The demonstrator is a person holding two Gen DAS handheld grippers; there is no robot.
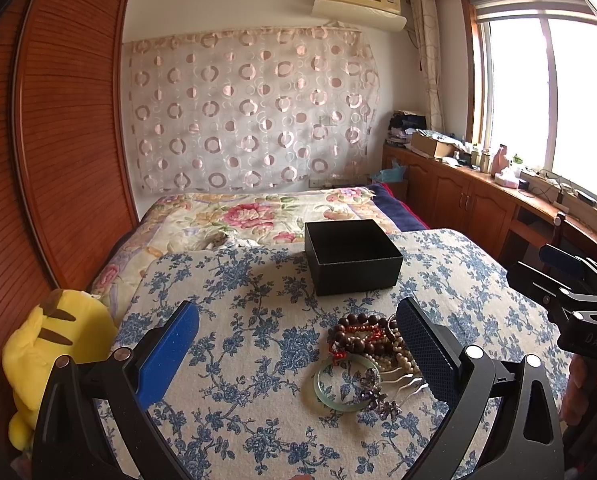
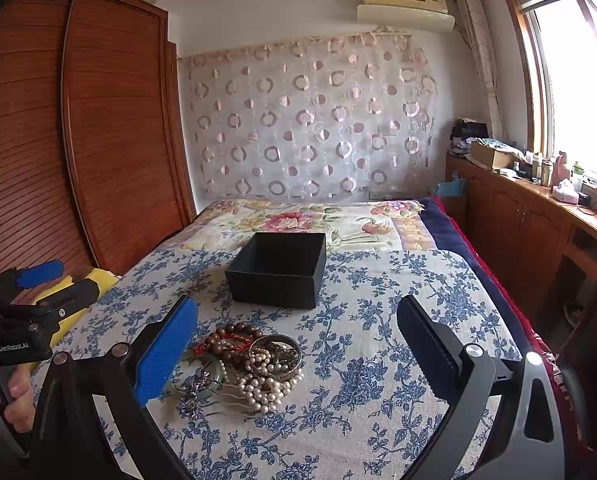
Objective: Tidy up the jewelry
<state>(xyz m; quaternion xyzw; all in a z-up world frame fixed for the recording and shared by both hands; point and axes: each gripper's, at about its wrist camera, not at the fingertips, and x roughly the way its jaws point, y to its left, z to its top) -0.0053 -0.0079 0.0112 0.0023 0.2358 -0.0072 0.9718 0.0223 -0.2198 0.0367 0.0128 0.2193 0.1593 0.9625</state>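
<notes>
Nothing appears sorted yet: the black box [image 1: 352, 258] sits open on the blue-flowered cloth [image 1: 234, 344] and, as far as its visible inside shows, holds no jewelry, though the near wall hides part of the floor. All the pieces lie in one heap in front of the box and apart from it: a string of dark wooden beads [image 2: 228, 340] with a red cord, a pale green jade bangle [image 1: 344, 384], a tangle of pearl strands [image 2: 266, 390], a metal bangle [image 2: 276, 354], and a purple beaded hair comb [image 1: 378, 394] at the near edge. The left gripper [image 1: 298, 344] hovers over the cloth with its fingers spread wide and empty, the heap just inside its right finger. The right gripper [image 2: 296, 344] hangs likewise wide apart and empty, the heap beside its blue left pad [image 2: 166, 354]. So the whole job seems left: each piece still needs lifting into the box, and the tangled pearls look the likeliest to drag neighbours along
</notes>
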